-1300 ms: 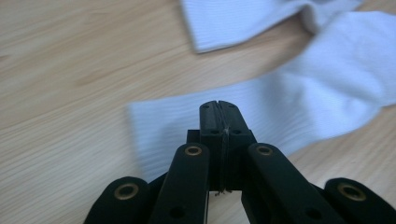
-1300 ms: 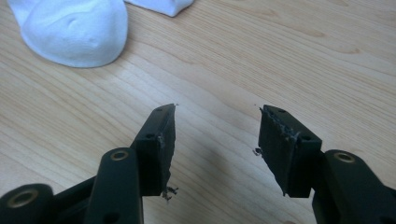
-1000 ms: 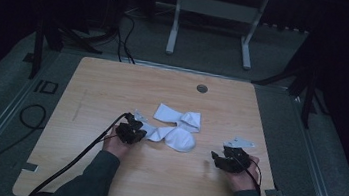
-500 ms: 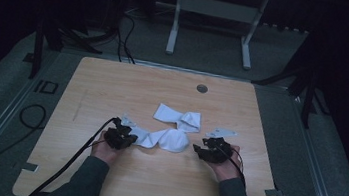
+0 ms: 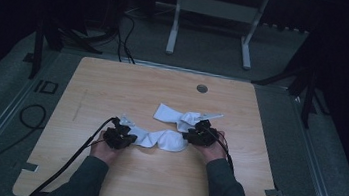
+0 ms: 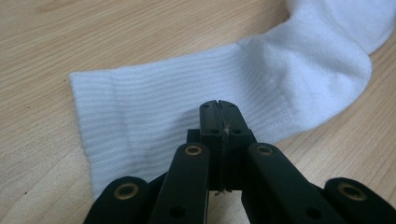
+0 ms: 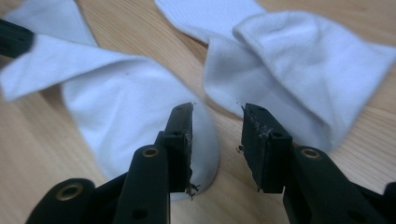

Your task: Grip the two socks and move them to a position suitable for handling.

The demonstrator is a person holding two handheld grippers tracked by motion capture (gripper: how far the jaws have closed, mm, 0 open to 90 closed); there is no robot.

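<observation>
2 white socks lie on the tabletop (image 5: 113, 85). The left gripper (image 5: 120, 135) has its fingers fully closed, seemingly pinching the cuff edge of the near sock (image 6: 196, 107). The right gripper (image 7: 215, 140) has its fingers half open and closing, over this sock's toe, gripping nothing. The far sock (image 5: 180, 116) lies just beyond.
</observation>
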